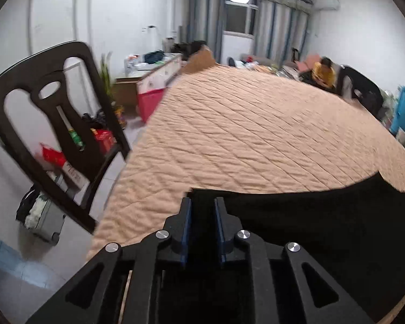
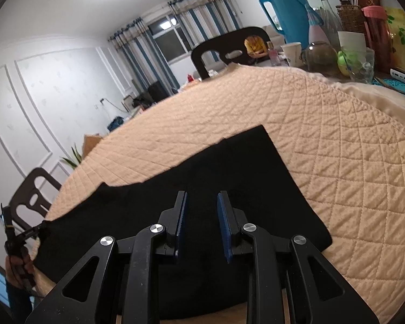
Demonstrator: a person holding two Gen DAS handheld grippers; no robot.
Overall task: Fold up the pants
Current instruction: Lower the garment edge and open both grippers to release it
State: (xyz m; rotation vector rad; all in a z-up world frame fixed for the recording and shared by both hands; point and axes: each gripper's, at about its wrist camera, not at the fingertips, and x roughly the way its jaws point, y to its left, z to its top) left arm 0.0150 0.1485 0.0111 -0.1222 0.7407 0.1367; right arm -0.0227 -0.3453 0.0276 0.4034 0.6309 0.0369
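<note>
Pants [image 2: 202, 167], black, lie flat on the quilt-covered bench [image 2: 337, 162], stretched along its near edge; one squared end reaches toward the middle, the other runs to the near left corner. Step looks like taking hold for the first fold, no fold visible yet. Left hand-held gripper [image 1: 202, 202] sits at the left end of the pants [image 1: 310, 216]: narrow gap between the pads, fabric corner right at the tips. It's black on black, so can't tell if the pads actually bite. From the right wrist view the left hand-held gripper [image 2: 41, 228] touches that end of the cloth. Right hand-held gripper [image 2: 201, 197] hovers over the mid section, jaws part spread, nothing pinched that I can see. Next move, my read: both need a firm pinch on the same long edge, then a matched lift and carry across so the legs stack without twisting; the thin cloth may slip if caught only at the hem. Containers are all at the far right edge, well apart from the pants: blue thermos flask [image 2: 283, 8], lid on; paper cup [image 2: 291, 51], contents hidden; round glass pot [image 2: 321, 56], looks empty; clear glass tumbler [image 2: 361, 62], something green showing at it; wicker basket [image 2: 351, 19], contents unclear.
</note>
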